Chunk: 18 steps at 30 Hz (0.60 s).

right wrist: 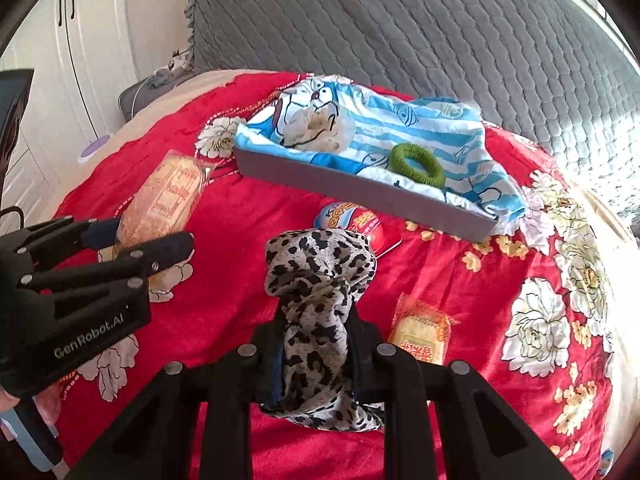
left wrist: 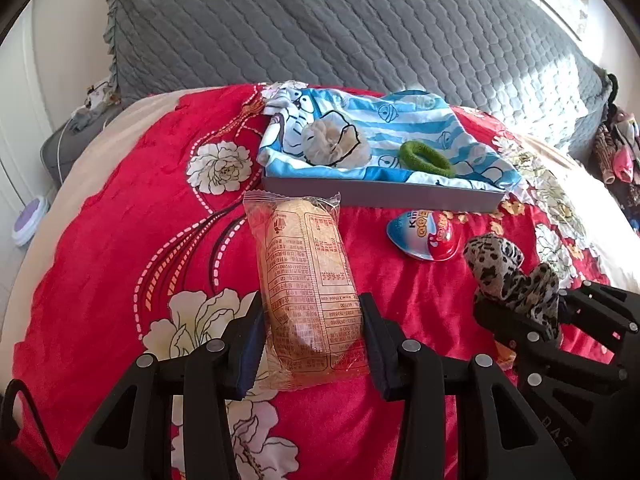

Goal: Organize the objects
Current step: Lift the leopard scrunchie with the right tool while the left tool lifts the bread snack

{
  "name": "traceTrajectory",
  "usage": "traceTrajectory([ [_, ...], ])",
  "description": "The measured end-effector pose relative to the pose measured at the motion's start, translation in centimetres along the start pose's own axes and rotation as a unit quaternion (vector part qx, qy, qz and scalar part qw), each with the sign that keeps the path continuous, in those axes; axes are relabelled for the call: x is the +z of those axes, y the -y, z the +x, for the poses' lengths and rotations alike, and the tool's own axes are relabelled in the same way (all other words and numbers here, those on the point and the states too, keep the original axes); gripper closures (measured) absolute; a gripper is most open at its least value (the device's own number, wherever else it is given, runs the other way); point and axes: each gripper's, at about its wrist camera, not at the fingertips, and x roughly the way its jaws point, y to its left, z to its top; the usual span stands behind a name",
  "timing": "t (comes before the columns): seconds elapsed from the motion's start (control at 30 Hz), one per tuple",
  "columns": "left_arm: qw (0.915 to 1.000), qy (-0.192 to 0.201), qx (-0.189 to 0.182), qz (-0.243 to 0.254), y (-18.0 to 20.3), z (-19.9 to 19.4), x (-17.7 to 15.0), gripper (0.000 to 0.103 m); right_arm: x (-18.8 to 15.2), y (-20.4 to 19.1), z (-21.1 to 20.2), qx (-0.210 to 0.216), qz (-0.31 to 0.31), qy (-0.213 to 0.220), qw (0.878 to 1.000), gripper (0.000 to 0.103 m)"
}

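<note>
My left gripper point(left wrist: 312, 320) is shut on a long bread roll in a clear wrapper point(left wrist: 304, 276), held above the red floral bedspread; the roll also shows in the right wrist view point(right wrist: 168, 200). My right gripper point(right wrist: 316, 336) is shut on a leopard-print scrunchie point(right wrist: 316, 280), which also shows in the left wrist view point(left wrist: 508, 272). A grey tray point(left wrist: 380, 196) lined with a blue cartoon cloth point(left wrist: 360, 120) holds a beige scrunchie point(left wrist: 336, 142) and a green hair tie point(left wrist: 426, 158).
A Kinder egg point(left wrist: 424, 236) lies on the bedspread in front of the tray. A small wrapped cake point(right wrist: 420, 332) lies right of my right gripper. A grey quilted headboard point(left wrist: 340, 20) stands behind. White cupboards point(right wrist: 80, 40) are at the left.
</note>
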Motion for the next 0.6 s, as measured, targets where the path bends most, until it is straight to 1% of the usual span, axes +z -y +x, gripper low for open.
traceTrajectory([
  [0.23, 0.9999, 0.011, -0.001, 0.008, 1.1, -1.8, 0.0, 0.057, -0.2, 0.3, -2.1, -0.004, 0.001, 0.019, 1.0, 0.079],
  [0.6, 0.9995, 0.026, 0.006, 0.016, 2.3, -4.4, 0.5, 0.057, 0.1, 0.7, -4.9, 0.002, 0.007, 0.054, 0.999, 0.079],
])
